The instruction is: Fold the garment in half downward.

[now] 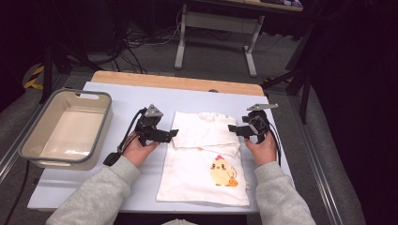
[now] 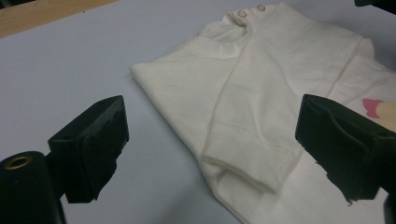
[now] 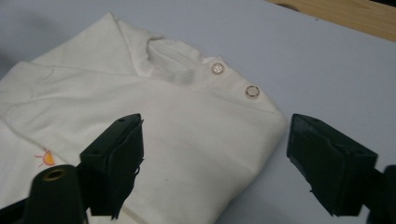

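A small white shirt [image 1: 206, 161] with a yellow chick print lies flat on the table, its sleeves folded in across the chest. My left gripper [image 1: 171, 135] is at the shirt's left edge, open, and holds nothing. In the left gripper view the jaws of the left gripper [image 2: 215, 144] straddle the folded sleeve cuff [image 2: 247, 163] without touching it. My right gripper [image 1: 233, 129] is at the shirt's right shoulder, also open. In the right gripper view the right gripper [image 3: 219, 158] spans that shoulder fold [image 3: 224, 140], near two snap buttons [image 3: 252, 91].
A grey plastic bin [image 1: 28, 140], with nothing in it, stands at the table's left edge. The table [image 1: 126, 98] has a pale blue-white top with a wooden strip along the far side. Beyond it are a desk frame [image 1: 216, 26] and cables on the floor.
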A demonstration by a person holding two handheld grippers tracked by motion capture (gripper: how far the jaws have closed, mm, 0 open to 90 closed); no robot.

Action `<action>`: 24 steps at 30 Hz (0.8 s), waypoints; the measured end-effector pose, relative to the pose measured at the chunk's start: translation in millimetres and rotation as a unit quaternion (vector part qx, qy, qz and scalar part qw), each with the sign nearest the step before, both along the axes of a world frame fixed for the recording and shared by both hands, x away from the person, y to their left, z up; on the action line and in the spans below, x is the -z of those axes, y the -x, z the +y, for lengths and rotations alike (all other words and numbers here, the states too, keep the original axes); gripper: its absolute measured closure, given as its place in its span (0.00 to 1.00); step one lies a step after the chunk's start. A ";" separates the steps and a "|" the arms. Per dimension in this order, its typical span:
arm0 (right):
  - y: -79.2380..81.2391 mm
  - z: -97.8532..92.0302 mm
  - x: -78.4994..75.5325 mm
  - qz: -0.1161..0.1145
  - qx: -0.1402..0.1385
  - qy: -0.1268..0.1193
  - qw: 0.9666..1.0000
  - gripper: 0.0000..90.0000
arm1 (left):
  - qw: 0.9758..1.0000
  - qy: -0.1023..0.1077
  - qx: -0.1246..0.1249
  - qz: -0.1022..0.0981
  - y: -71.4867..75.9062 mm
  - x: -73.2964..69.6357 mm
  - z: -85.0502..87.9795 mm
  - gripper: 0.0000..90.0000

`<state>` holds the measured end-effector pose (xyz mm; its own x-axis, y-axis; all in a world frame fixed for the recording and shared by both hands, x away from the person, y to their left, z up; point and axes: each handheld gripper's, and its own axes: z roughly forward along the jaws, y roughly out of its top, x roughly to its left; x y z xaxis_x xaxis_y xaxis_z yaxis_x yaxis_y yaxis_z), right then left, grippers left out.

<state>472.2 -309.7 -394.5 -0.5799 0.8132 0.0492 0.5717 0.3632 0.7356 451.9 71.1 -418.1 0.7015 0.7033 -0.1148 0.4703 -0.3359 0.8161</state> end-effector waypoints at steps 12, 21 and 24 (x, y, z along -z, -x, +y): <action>-13.8 -13.2 10.3 0.003 0.038 0.000 0.999 0.38 | 0.999 -0.019 -0.024 0.014 -26.8 6.7 -7.8 0.22; -26.2 -13.7 22.8 0.012 0.052 0.016 0.998 0.43 | 0.998 -0.034 -0.040 0.036 -44.6 15.2 -15.9 0.35; -29.7 -14.0 27.1 0.016 0.056 0.019 0.998 0.43 | 0.997 -0.041 -0.041 0.045 -49.4 18.2 -20.9 0.37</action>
<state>501.9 -323.7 -421.7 -0.4844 0.8742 0.0339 0.6338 0.3239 0.7024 501.3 50.2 -436.3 0.6302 0.7679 -0.1144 0.5694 -0.3570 0.7404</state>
